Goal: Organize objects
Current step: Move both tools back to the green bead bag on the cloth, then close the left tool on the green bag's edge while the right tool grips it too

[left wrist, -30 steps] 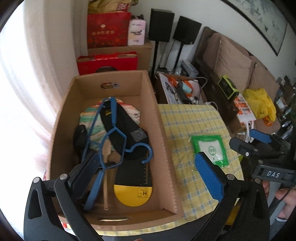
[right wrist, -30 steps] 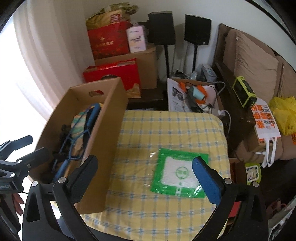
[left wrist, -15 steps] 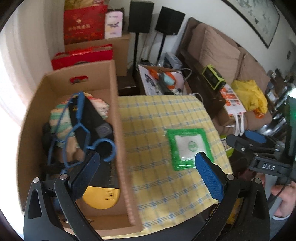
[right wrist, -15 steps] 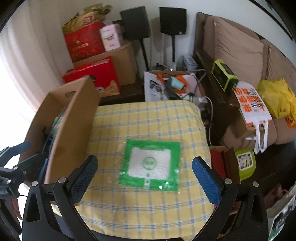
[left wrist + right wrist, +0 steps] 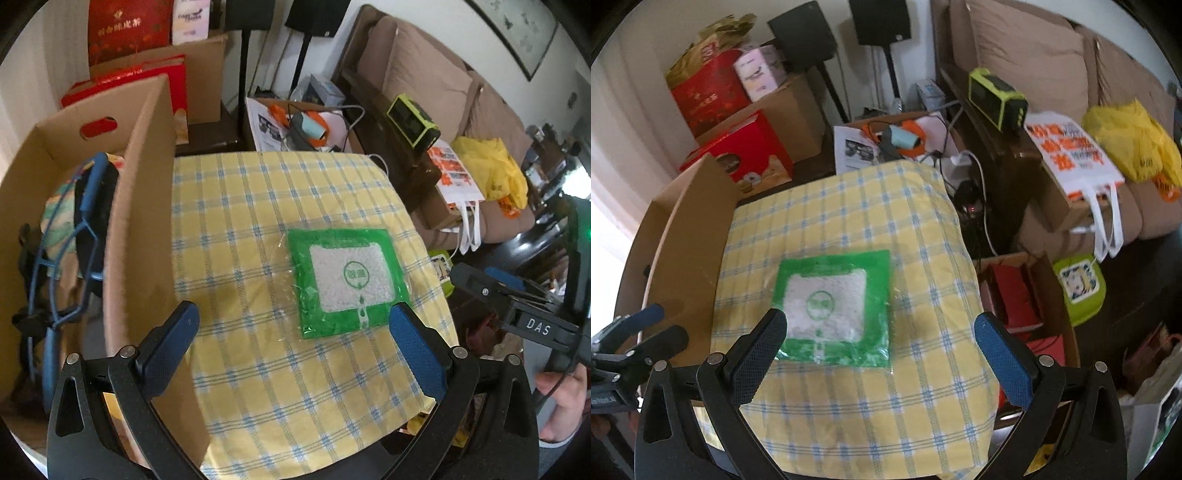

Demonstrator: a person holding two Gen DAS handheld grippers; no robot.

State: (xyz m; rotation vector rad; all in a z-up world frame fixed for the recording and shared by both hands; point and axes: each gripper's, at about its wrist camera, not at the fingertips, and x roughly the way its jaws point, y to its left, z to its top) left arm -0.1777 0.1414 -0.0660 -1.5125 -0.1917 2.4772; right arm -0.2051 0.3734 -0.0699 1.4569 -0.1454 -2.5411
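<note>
A green and white plastic packet (image 5: 347, 280) lies flat on the yellow checked tablecloth (image 5: 240, 229); it also shows in the right wrist view (image 5: 831, 306). A cardboard box (image 5: 144, 192) stands at the table's left, holding a blue hanger (image 5: 55, 273) and other items. My left gripper (image 5: 291, 332) is open and empty above the cloth, the packet just ahead and right of it. My right gripper (image 5: 879, 336) is open and empty, above the packet's near edge. The right gripper also shows at the right of the left wrist view (image 5: 517, 306).
Red gift boxes (image 5: 738, 162) and brown cartons stand behind the table. A low side table with papers and cables (image 5: 897, 140), a green radio (image 5: 997, 98), a sofa with bags (image 5: 1078, 155) and an open floor box (image 5: 1023, 295) lie to the right.
Both grippers have swung right, away from the box and toward the packet. The packet now sits closer in both views. Both grippers stay open.
</note>
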